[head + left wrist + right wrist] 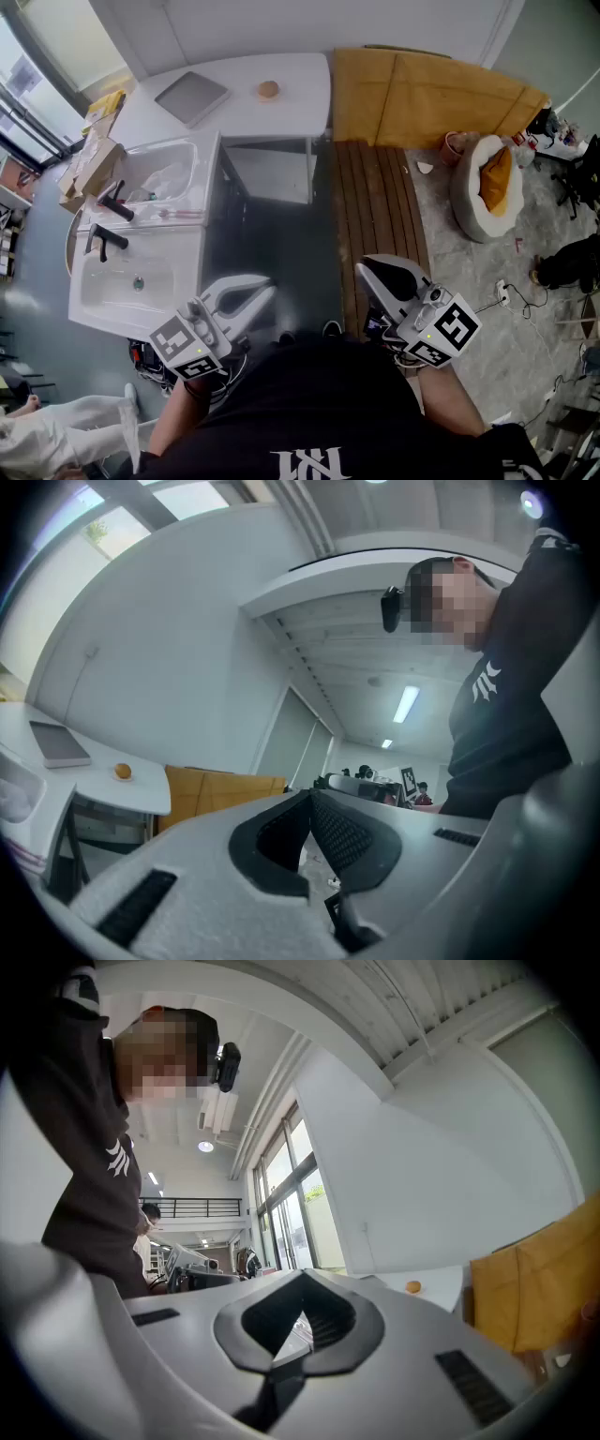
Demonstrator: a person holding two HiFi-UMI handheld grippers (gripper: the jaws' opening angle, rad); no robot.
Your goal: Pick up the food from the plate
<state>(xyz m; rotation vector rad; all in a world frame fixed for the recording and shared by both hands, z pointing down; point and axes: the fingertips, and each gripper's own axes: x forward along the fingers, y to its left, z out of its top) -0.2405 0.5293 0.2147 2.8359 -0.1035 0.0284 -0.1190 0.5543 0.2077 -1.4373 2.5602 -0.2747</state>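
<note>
A small round brownish food item (268,89) lies on the white counter (300,112) at the far side, right of a flat grey square plate (192,97). It also shows as an orange dot in the left gripper view (123,772), beside the plate (59,745), and in the right gripper view (412,1286). My left gripper (268,291) is held low near my body, shut with nothing in it (309,796). My right gripper (364,266) is also close to my body, its jaws meeting at the tips and holding nothing (302,1275). Both are far from the food.
A white double sink (141,281) with black faucets (117,202) is at the left, with boxes (94,159) beside it. A wooden slatted strip (375,216), cardboard sheets (422,94) and a round cushion bed (487,183) are to the right. A person in white (56,431) is at the lower left.
</note>
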